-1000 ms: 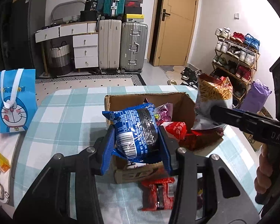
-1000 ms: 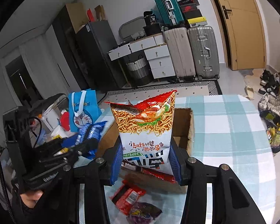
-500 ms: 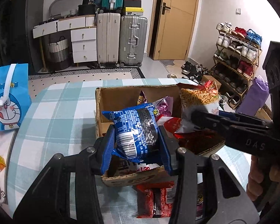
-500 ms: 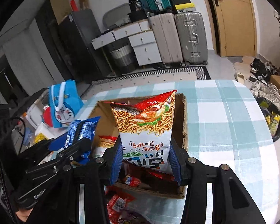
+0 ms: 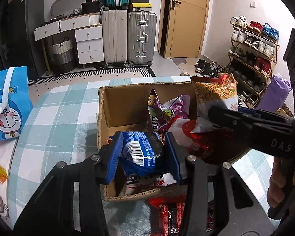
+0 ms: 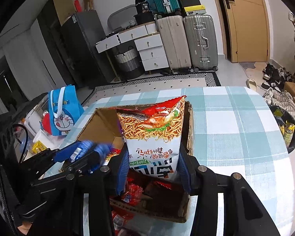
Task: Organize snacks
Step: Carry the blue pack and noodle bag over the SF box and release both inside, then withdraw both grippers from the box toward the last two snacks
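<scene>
An open cardboard box (image 5: 116, 108) stands on the checked tablecloth and holds several snack bags. My left gripper (image 5: 143, 153) is shut on a blue snack bag (image 5: 139, 149), low inside the box's near left part. My right gripper (image 6: 152, 167) is shut on a white and orange noodle snack bag (image 6: 153, 133), held upright over the box's right side; the bag also shows in the left wrist view (image 5: 216, 98). The left gripper with the blue bag (image 6: 84, 149) appears blurred in the right wrist view. The box (image 6: 100, 122) shows there too.
A red snack pack (image 5: 167, 214) lies on the table in front of the box. A purple snack bag (image 5: 167, 114) stands inside the box. A blue Doraemon bag (image 5: 7, 102) stands at the table's left edge. Suitcases, drawers and a shoe rack (image 5: 253, 55) line the room behind.
Both grippers have moved forward and down toward the box. The blue bag has dropped from above the box's front edge to inside it. The noodle bag has come lower over the right side.
</scene>
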The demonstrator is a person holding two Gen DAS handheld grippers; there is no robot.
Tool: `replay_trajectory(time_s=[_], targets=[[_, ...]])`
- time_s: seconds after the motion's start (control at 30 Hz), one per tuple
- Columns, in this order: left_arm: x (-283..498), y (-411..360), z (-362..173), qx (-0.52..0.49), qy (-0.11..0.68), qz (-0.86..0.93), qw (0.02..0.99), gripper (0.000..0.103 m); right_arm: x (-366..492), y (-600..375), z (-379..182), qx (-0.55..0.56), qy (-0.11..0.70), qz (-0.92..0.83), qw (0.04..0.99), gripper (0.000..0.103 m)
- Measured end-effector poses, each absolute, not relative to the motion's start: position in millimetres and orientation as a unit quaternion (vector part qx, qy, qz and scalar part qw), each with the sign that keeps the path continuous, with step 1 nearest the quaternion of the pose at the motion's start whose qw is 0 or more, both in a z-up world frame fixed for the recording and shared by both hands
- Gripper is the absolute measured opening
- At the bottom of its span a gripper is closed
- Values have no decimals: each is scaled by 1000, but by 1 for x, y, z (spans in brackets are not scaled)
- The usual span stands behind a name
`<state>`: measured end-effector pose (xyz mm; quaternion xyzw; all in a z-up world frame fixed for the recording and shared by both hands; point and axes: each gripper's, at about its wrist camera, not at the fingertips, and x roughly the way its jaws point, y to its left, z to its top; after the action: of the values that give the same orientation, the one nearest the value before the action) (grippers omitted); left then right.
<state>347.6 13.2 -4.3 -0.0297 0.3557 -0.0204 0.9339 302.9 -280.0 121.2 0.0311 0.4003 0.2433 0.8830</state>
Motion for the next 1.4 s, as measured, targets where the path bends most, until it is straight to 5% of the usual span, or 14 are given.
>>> replay_trajectory(time_s=[0.17, 0.23, 0.37, 0.43, 0.5, 0.93, 1.4], targets=[[343, 14, -3, -36, 355, -27, 934, 47, 295, -281, 128, 24, 384, 252, 888, 53], [335, 18, 2, -39, 352, -31, 935, 58, 289, -286, 134, 27, 371, 254, 893, 69], [314, 22, 11, -41, 333, -32, 941, 88, 275, -299, 146, 45, 352, 271, 895, 85], [301, 21, 13, -30, 329, -19, 944, 90, 266, -305, 149, 41, 350, 275, 894, 98], [288, 18, 12, -21, 326, -8, 945, 103, 256, -310, 152, 34, 347, 281, 894, 99], [241, 10, -13, -28, 326, 10, 945, 103, 199, -318, 129, -49, 368, 265, 890, 102], [224, 31, -47, -20, 364, 10, 931, 103, 171, -323, 96, -14, 409, 250, 878, 102]])
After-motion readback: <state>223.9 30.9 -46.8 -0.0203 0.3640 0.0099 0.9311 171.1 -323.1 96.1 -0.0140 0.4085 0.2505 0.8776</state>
